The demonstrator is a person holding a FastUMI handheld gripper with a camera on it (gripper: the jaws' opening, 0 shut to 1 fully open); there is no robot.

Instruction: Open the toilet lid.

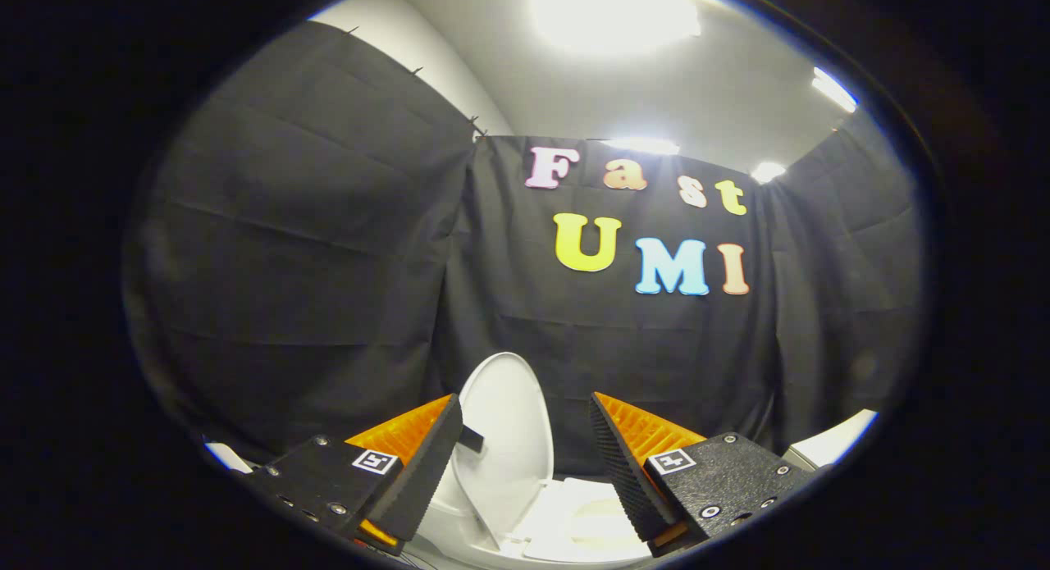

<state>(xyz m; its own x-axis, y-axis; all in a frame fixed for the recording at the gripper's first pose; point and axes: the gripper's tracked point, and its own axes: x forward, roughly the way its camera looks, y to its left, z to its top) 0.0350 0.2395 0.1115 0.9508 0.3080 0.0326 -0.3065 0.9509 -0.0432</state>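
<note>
The black cloth wall (328,250) stood behind everything, with the ceiling lights (611,12) glaring above it. Low down, past my fingers, was the toilet (566,521), white, with its seat and bowl opening showing under the gap.

The toilet lid (502,439) was already up. It stood nearly upright, tilted a little, rising from the hinge end of the seat and seen against the wall. Its top edge reached above my fingertips. It looked to rest at or near its full open angle, though I could not see what it leaned on.

Step, as I judged it: the lift itself was done and I was at release and pull-back. The next move called for backing straight off without nudging the lid forward, since a knock from the left finger could tip it shut.

My gripper (525,463) was spread wide, nothing pinched. The lid sat between the two fingers, just ahead of them, nearer the left finger (422,471); its edge ran right beside that finger's pad, and I couldn't tell if they touched. The right finger (623,471) was clear of the lid, with the wall and seat showing in the gap.
</note>
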